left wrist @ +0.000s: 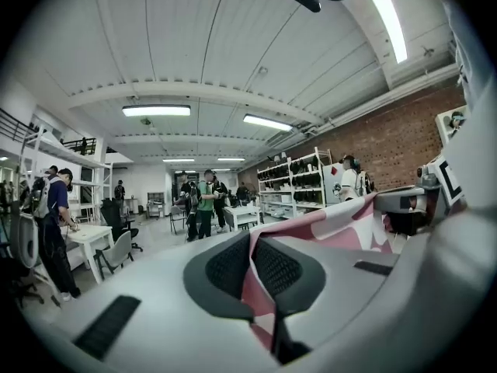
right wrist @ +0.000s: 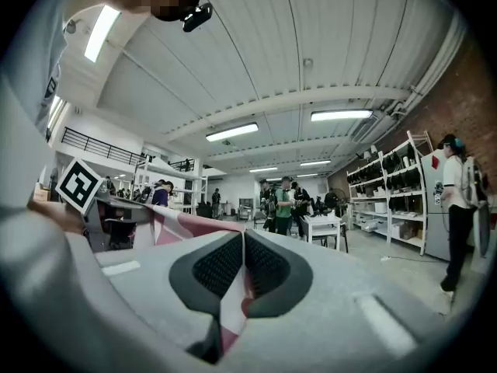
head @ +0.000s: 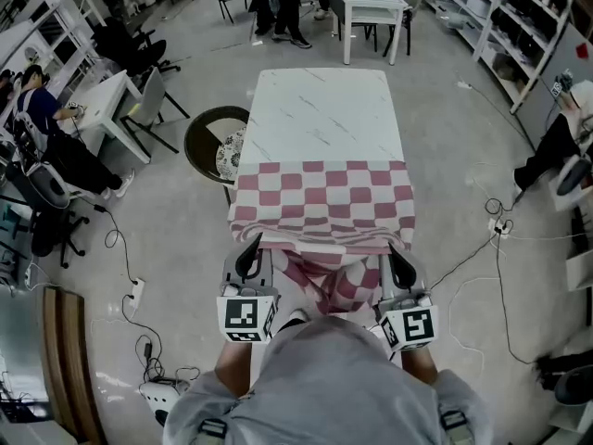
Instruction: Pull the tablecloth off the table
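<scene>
A pink and white checked tablecloth (head: 322,197) covers the near half of a white marble-look table (head: 322,114); the far half lies bare. The cloth's near edge hangs off the table toward me and sags between my two grippers. My left gripper (head: 248,256) is shut on the cloth's near left corner, and cloth (left wrist: 252,282) shows pinched between its dark pads. My right gripper (head: 400,267) is shut on the near right corner, with a fold of cloth (right wrist: 237,294) clamped between its pads. Both grippers point up and away from the table.
A round dark stool (head: 215,144) stands at the table's left side. A white desk with chairs (head: 120,109) is further left, another white table (head: 369,9) with people behind it is at the back, and shelving (head: 519,35) lines the right wall. Cables (head: 482,248) trail on the floor.
</scene>
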Action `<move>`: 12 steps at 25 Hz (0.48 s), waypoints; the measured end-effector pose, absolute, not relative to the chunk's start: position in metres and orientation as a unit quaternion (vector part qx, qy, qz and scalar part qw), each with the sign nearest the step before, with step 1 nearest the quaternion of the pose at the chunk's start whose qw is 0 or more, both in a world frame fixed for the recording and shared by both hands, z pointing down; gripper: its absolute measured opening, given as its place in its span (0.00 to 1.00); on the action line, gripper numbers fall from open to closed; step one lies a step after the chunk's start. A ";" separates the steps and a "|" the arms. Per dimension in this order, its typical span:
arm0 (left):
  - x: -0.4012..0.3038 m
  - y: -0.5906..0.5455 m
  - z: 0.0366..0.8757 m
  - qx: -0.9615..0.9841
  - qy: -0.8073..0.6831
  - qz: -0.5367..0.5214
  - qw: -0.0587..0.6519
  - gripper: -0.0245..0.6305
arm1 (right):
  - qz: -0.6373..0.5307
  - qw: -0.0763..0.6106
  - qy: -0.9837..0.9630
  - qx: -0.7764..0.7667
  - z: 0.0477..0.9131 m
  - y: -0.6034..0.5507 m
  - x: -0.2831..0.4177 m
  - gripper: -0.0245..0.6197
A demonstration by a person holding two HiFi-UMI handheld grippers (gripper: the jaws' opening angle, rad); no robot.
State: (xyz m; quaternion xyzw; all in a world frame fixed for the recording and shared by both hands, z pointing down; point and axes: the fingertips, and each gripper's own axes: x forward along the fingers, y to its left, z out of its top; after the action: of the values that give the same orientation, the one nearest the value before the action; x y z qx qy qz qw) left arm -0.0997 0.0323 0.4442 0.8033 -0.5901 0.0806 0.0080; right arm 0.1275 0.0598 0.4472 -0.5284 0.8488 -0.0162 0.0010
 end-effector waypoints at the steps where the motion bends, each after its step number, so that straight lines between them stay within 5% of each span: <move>1: -0.102 0.033 0.438 0.803 -0.592 0.073 0.008 0.05 | -0.017 0.011 0.848 -0.529 0.440 0.060 0.125 0.05; 12: -0.123 0.038 0.395 0.811 -0.585 0.031 0.002 0.05 | -0.013 0.066 0.844 -0.532 0.392 0.070 0.105 0.05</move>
State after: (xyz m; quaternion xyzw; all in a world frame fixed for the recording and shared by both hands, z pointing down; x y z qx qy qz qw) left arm -0.1225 0.0378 0.3952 0.8107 -0.5847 0.0310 0.0019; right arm 0.1046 0.0698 0.3924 -0.5319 0.8441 -0.0127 0.0656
